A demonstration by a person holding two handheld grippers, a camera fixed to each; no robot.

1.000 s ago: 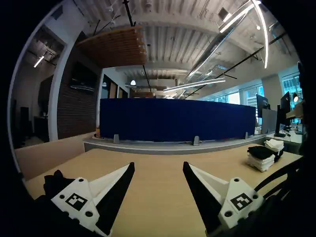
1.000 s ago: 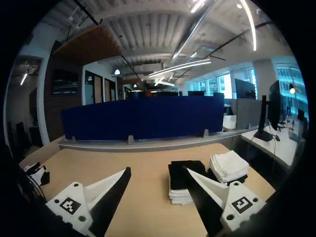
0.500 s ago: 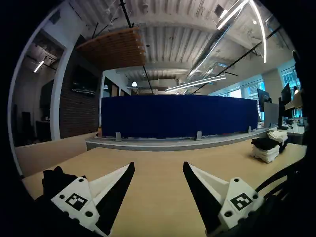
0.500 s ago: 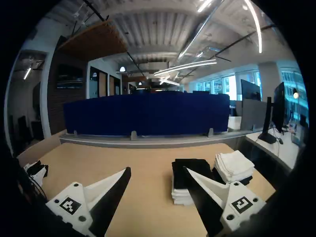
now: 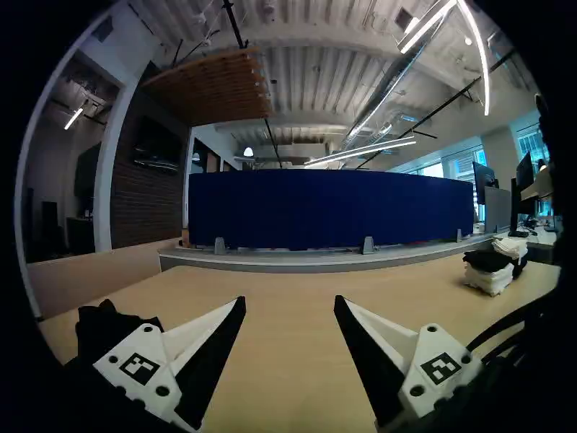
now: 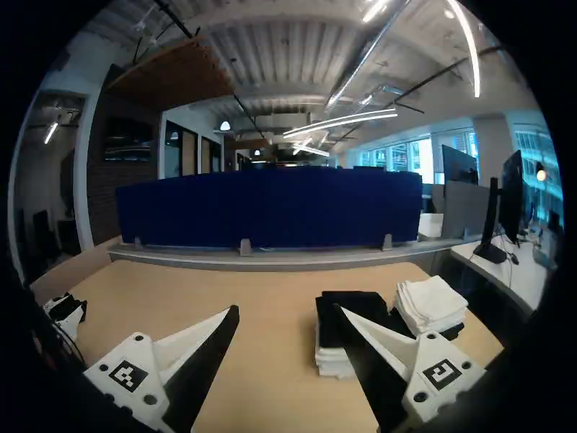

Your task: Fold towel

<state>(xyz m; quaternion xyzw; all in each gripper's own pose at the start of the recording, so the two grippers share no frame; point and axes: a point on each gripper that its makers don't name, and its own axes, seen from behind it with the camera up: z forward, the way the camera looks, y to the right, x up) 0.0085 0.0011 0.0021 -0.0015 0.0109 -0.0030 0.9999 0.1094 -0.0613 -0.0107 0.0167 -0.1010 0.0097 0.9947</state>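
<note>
- My left gripper is released, jaws spread wide, nothing between them. It hovers low over the bare table.
- My right gripper is also released and empty, jaws wide, over the same table.
- No towel is in either tool. Neither one touches cloth.
- Done so far, as I judge it: two neat piles sit on the table's right side. A black-topped stack has white layers under it, and a white stack lies just beside it, touching or nearly so.
- The right gripper's right finger overlaps the black-topped stack in the right gripper view. I can't tell if it touches it.
- Left to do, my guess: a dark cloth lies crumpled at the table's left edge, behind the left gripper's left finger. It looks unfolded, probably the next towel.
- A small black-and-white thing sits at the far left in the right gripper view. Can't tell what it is.
- No towel is spread flat on the table, so no fold is in progress.
- Next I'd need to grab the dark cloth and lay it out.
- The blue divider runs along the table's far edge.
</note>
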